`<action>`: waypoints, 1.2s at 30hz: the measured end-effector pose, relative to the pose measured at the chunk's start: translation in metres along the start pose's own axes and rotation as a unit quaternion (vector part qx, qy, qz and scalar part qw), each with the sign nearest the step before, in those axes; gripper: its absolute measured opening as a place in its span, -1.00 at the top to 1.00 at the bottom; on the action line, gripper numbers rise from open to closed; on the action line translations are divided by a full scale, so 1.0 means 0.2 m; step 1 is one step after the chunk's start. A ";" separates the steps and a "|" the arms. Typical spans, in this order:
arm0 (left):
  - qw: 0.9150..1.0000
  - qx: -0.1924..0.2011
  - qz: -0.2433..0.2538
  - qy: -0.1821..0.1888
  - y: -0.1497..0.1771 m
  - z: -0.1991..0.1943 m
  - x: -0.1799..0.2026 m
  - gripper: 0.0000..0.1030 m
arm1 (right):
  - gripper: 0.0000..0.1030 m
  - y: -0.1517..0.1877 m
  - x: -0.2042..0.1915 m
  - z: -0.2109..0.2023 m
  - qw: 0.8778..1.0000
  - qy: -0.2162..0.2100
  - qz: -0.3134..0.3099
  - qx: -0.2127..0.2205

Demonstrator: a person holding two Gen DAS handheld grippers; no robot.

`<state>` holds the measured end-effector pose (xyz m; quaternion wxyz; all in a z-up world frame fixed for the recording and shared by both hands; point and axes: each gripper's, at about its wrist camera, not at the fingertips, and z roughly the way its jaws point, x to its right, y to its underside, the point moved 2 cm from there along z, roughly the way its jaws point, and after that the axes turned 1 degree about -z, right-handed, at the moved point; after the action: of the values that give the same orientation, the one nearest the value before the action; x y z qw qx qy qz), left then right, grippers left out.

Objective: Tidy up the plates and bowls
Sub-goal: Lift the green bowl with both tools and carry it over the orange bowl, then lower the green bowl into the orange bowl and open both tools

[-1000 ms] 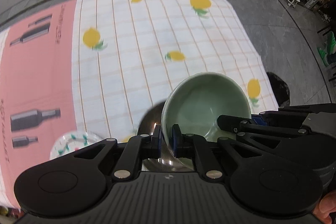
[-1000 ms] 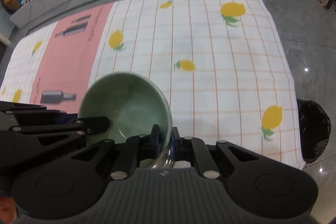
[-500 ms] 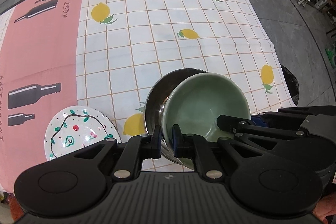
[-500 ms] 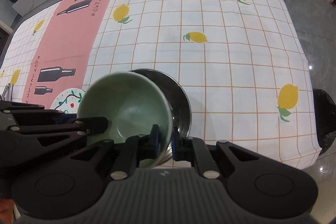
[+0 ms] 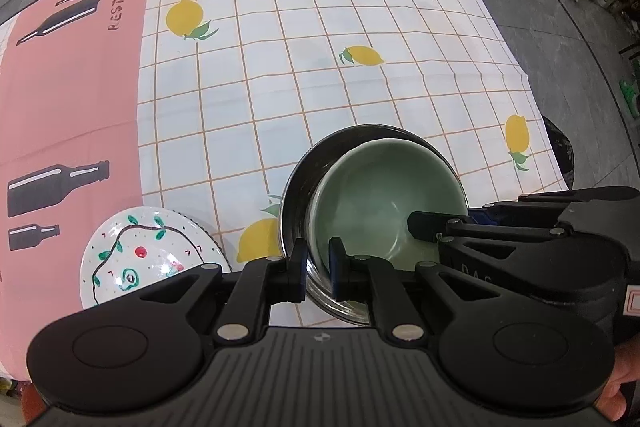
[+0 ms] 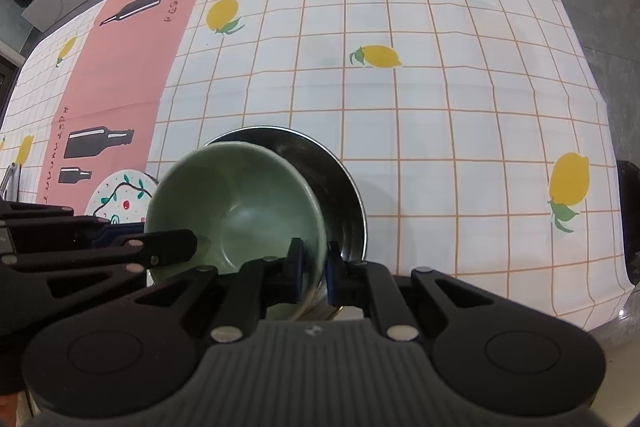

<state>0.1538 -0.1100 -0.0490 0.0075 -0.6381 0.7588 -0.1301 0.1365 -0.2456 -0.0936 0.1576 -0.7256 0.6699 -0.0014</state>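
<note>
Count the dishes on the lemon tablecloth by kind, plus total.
Green ceramic bowl: 1, gripped at its rim by both grippers
Steel bowl: 1, under the green one
Painted white plate: 1, beside the bowls
Total: 3

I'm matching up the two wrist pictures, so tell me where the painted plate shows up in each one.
Left wrist view: the painted plate lies at lower left on the pink strip, left of the metal bowl.
Right wrist view: the painted plate peeks out at middle left, partly hidden behind the green bowl.
Shared landmark: the two black bottles printed on the cloth, just beside the plate.
</note>
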 end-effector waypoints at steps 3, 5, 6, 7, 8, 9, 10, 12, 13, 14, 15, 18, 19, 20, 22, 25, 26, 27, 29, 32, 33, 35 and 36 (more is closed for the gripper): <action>1.000 0.000 0.009 0.000 0.00 0.00 0.00 0.78 | 0.84 -0.01 0.00 0.02 1.000 0.002 0.002 -0.005; 1.000 0.000 0.014 0.000 0.00 0.00 0.00 0.78 | 0.85 -0.01 0.00 0.02 1.000 0.006 -0.001 -0.005; 1.000 0.000 0.016 0.000 0.00 0.00 0.00 0.78 | 0.86 -0.01 0.00 0.02 1.000 0.009 -0.003 -0.005; 1.000 0.000 0.015 0.000 -0.01 0.00 0.00 0.78 | 0.87 -0.02 0.00 0.03 1.000 0.012 -0.004 -0.005; 1.000 0.000 0.014 0.001 -0.01 0.00 0.00 0.78 | 0.87 -0.02 0.00 0.03 1.000 0.015 -0.006 -0.005; 1.000 0.000 0.015 0.001 -0.01 0.00 0.00 0.78 | 0.87 -0.02 0.00 0.03 1.000 0.017 -0.007 -0.004; 1.000 0.000 0.015 0.001 -0.01 0.01 0.00 0.78 | 0.87 -0.03 -0.01 0.03 1.000 0.019 -0.009 -0.004; 1.000 0.001 0.014 0.002 -0.01 0.01 0.00 0.78 | 0.86 -0.03 -0.01 0.03 1.000 0.022 -0.008 -0.006; 1.000 0.001 0.016 0.003 -0.01 0.01 0.00 0.78 | 0.85 -0.03 -0.01 0.03 1.000 0.022 -0.009 -0.007; 1.000 0.002 0.017 0.004 -0.01 0.01 -0.01 0.78 | 0.82 -0.03 -0.01 0.03 1.000 0.023 -0.010 -0.008; 1.000 0.005 0.018 0.005 -0.01 0.00 -0.01 0.78 | 0.80 -0.03 -0.01 0.03 1.000 0.023 -0.012 -0.009; 1.000 0.013 0.021 0.007 -0.02 -0.03 -0.01 0.78 | 0.76 -0.03 -0.03 0.01 0.999 0.029 -0.020 -0.004; 1.000 0.015 0.021 0.009 -0.02 -0.04 -0.01 0.78 | 0.75 -0.04 -0.03 0.01 0.999 0.033 -0.025 -0.002; 1.000 0.018 0.021 0.011 -0.02 -0.06 -0.01 0.78 | 0.73 -0.04 -0.04 0.00 0.999 0.034 -0.027 -0.003; 0.999 0.026 0.021 0.014 -0.03 -0.08 -0.01 0.78 | 0.70 -0.04 -0.04 -0.02 0.999 0.035 -0.027 0.000; 0.999 0.040 0.021 0.021 -0.04 -0.11 -0.01 0.76 | 0.65 -0.05 -0.05 -0.06 0.999 0.035 -0.031 0.012; 0.999 0.042 0.020 0.023 -0.04 -0.12 -0.02 0.71 | 0.58 -0.06 -0.05 -0.07 0.999 0.033 -0.031 0.015; 0.998 0.045 0.018 0.027 -0.04 -0.12 -0.03 0.59 | 0.55 -0.06 -0.05 -0.08 0.999 0.031 -0.031 0.018; 0.998 0.053 0.018 0.035 -0.04 -0.14 -0.04 0.46 | 0.40 -0.06 -0.06 -0.11 0.999 0.030 -0.032 0.024; 0.997 0.069 0.025 0.034 -0.03 -0.16 -0.05 0.31 | 0.16 -0.05 -0.06 -0.14 0.998 0.025 -0.033 0.037; 0.996 0.075 0.028 0.035 -0.02 -0.17 -0.05 0.18 | 0.12 -0.05 -0.06 -0.16 0.998 0.023 -0.032 0.043; 0.995 0.086 0.027 0.036 -0.01 -0.19 -0.07 -0.12 | -0.09 -0.05 -0.04 -0.18 0.998 0.022 -0.027 0.052; 0.995 0.092 0.025 0.040 0.00 -0.19 -0.09 -0.28 | -0.14 -0.04 -0.03 -0.18 0.998 0.020 -0.023 0.055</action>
<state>0.1511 -0.0860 -0.0142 0.0388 -0.6099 0.7589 -0.2250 0.1368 -0.2469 -0.0557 0.1840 -0.7311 0.6545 -0.0564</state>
